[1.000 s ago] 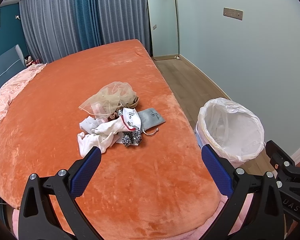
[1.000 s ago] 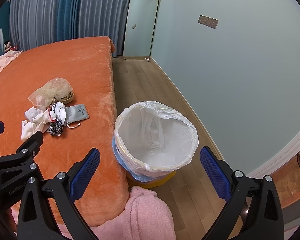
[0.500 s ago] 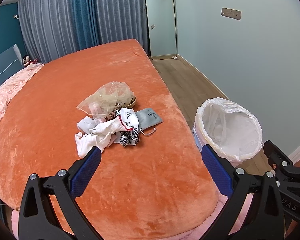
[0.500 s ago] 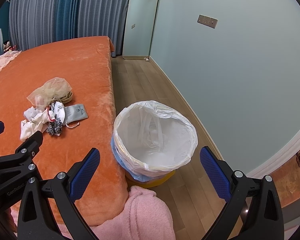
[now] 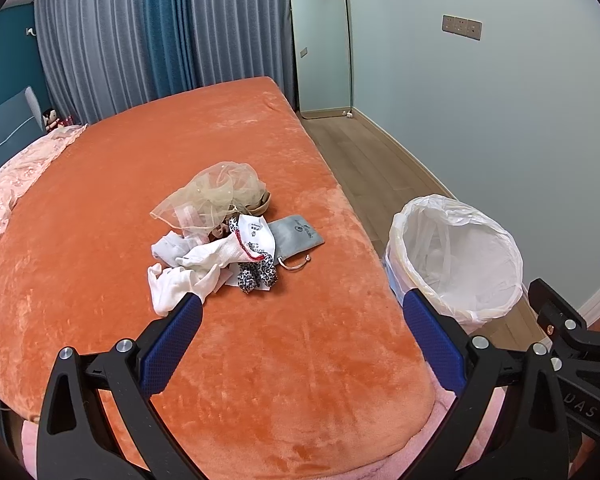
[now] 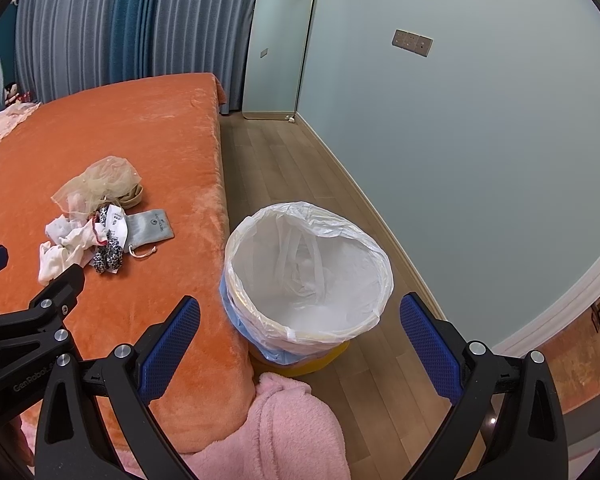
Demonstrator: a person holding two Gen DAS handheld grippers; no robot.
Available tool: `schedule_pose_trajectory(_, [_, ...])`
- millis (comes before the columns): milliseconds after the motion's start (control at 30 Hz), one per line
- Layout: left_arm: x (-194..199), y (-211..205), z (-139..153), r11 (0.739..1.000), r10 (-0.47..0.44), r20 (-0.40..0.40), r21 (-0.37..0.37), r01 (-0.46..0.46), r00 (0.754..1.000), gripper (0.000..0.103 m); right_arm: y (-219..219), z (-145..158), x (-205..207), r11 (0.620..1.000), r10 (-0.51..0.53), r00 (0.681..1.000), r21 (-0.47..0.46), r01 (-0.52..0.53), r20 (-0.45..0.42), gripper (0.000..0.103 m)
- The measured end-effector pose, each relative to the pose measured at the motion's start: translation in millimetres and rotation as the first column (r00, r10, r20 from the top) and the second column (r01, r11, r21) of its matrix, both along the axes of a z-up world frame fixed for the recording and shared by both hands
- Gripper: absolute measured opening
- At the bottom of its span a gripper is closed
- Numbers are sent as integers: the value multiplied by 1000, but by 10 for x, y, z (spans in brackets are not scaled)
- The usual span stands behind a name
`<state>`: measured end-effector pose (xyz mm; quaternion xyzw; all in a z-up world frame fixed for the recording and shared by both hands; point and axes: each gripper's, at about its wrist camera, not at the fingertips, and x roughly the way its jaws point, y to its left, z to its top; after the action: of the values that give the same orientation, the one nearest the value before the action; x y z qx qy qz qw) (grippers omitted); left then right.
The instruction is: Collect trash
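Note:
A pile of trash (image 5: pixel 220 236) lies on the orange bed (image 5: pixel 260 360): beige netting (image 5: pixel 216 192), white cloths (image 5: pixel 180 280), a leopard-print scrap (image 5: pixel 256 274) and a grey pouch (image 5: pixel 298 234). It also shows in the right wrist view (image 6: pixel 100 224). A bin with a white liner (image 5: pixel 456 256) stands on the floor beside the bed, also in the right wrist view (image 6: pixel 308 276). My left gripper (image 5: pixel 300 340) is open and empty above the bed, short of the pile. My right gripper (image 6: pixel 300 340) is open and empty over the bin's near rim.
Pink fleece (image 6: pixel 288 428) hangs at the bed's near corner below the bin. A mirror (image 5: pixel 322 40) leans on the far wall beside grey and blue curtains (image 5: pixel 140 40). Wood floor (image 6: pixel 292 160) runs between bed and wall. Pink bedding (image 5: pixel 16 176) lies at the left.
The view has pulled slightly back and up from the bed; the pile and bin sit a little lower-left in frame. Both grippers stay open and empty.

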<state>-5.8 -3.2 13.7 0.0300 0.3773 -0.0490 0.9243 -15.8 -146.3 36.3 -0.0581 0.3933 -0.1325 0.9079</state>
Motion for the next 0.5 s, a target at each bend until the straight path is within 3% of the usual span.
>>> schedule_pose_trajectory(500, [63,99,-91,999,-17,-21,-41,16,1000,96,76,-89,22,1000,-27,1000,-14,27,-4,96])
